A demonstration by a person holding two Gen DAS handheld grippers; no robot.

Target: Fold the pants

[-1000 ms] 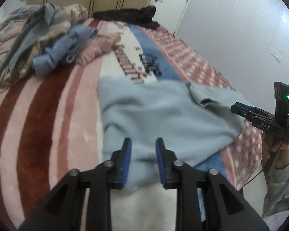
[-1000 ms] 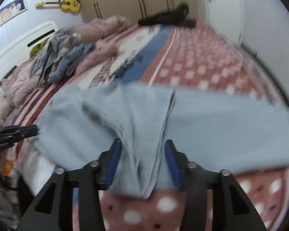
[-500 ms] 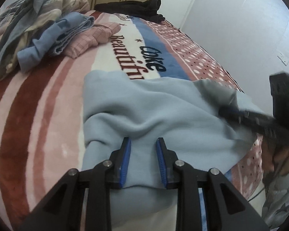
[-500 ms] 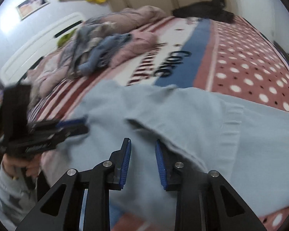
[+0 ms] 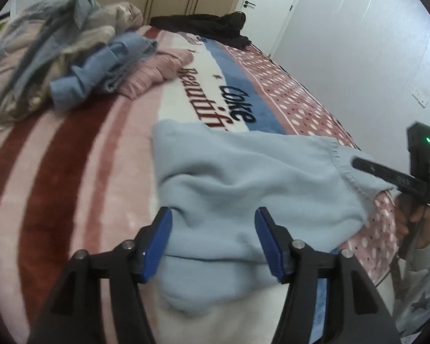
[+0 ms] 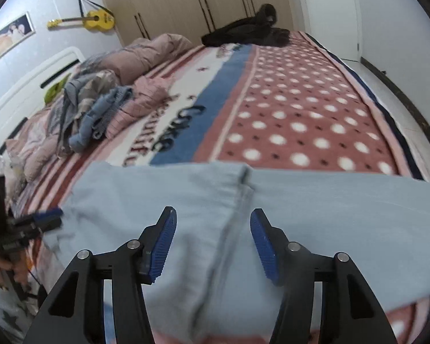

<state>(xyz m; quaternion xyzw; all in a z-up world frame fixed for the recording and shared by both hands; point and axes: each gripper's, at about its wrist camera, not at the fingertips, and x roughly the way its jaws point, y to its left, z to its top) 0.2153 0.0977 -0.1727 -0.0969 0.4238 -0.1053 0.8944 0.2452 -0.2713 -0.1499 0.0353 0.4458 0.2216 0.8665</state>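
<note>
Light blue pants (image 5: 252,177) lie folded over on the near part of the bed, also seen in the right wrist view (image 6: 315,215). My left gripper (image 5: 213,239) is open and hovers over the near left end of the pants, holding nothing. My right gripper (image 6: 213,239) is open above a seam ridge (image 6: 238,200) of the pants, holding nothing. The right gripper shows at the right in the left wrist view (image 5: 398,177); the left gripper shows at the left in the right wrist view (image 6: 31,223).
The bed carries a striped and dotted blanket (image 6: 301,109). A heap of clothes (image 5: 80,66) lies at its far left. A black garment (image 6: 249,31) lies at the far end. Wardrobes, a door and a wall guitar (image 6: 91,21) stand behind.
Both grippers have opened wide and let go of the pants. The pants now lie flatter on the bed.
</note>
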